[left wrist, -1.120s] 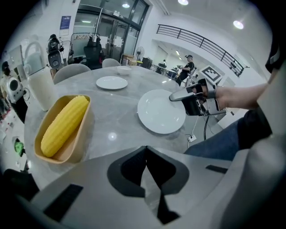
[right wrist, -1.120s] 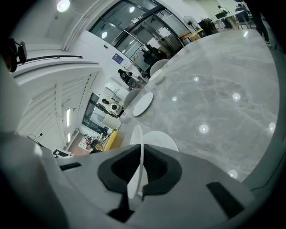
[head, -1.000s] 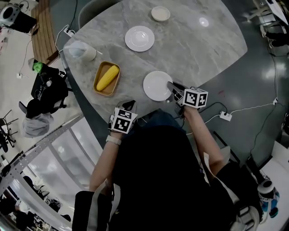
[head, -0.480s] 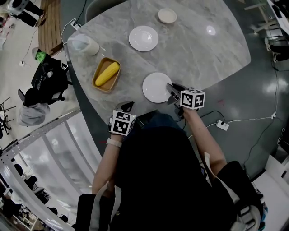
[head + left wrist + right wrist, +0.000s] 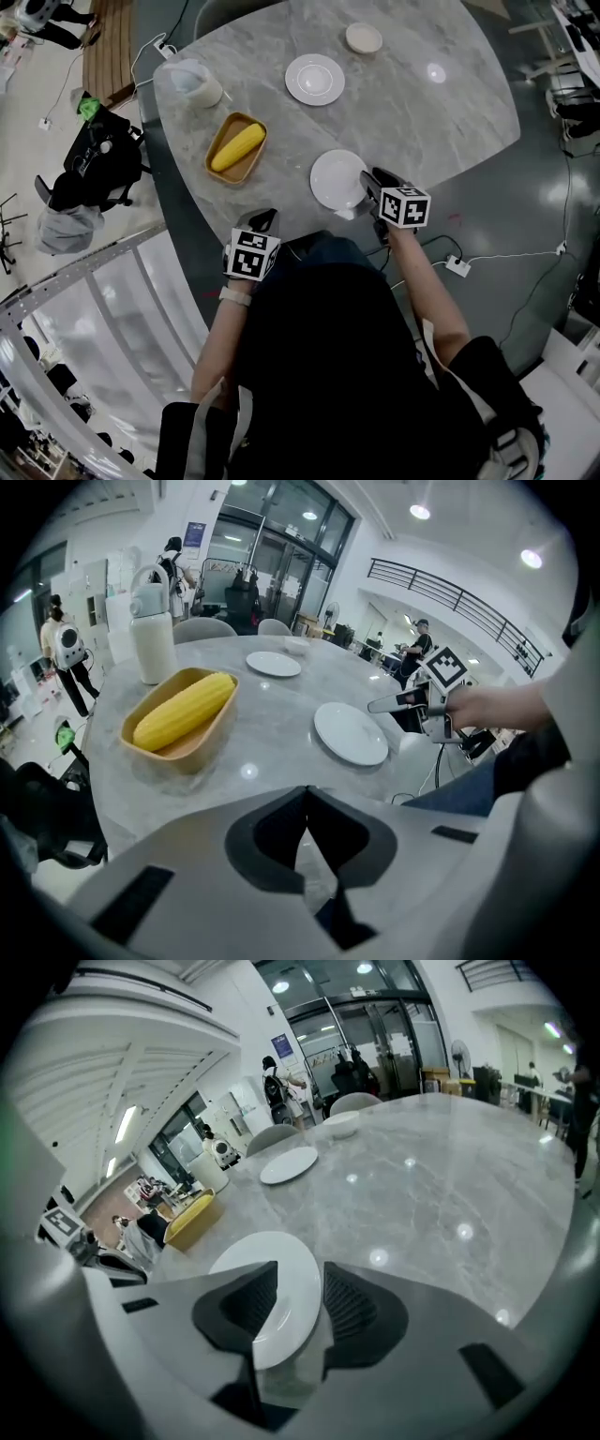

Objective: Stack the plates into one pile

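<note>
A white plate [image 5: 337, 176] lies near the table's front edge. Its near rim [image 5: 270, 1283] sits between the jaws of my right gripper [image 5: 368, 184] [image 5: 298, 1288]. Those jaws have just been opening and a gap shows beside the rim, so the pads are not pressing on it. A second white plate [image 5: 315, 79] [image 5: 289, 1164] lies further back, with a small bowl [image 5: 364, 37] [image 5: 339, 1124] beyond it. My left gripper [image 5: 266, 219] [image 5: 302, 794] hovers at the table's front edge, left of the near plate [image 5: 351, 732]. Its tips meet, with nothing between them.
A wooden tray holding a corn cob [image 5: 237, 148] [image 5: 183, 712] sits left of the near plate. A white jug [image 5: 199, 84] [image 5: 153, 635] stands behind it. The marble table's edge [image 5: 281, 234] runs just ahead of both grippers. A cable and a socket [image 5: 457, 266] lie on the floor at right.
The right gripper's jaws have parted around the near plate's rim, and that gripper has rolled a little. The left gripper has shifted slightly along the table's edge. The plates lie as before.
</note>
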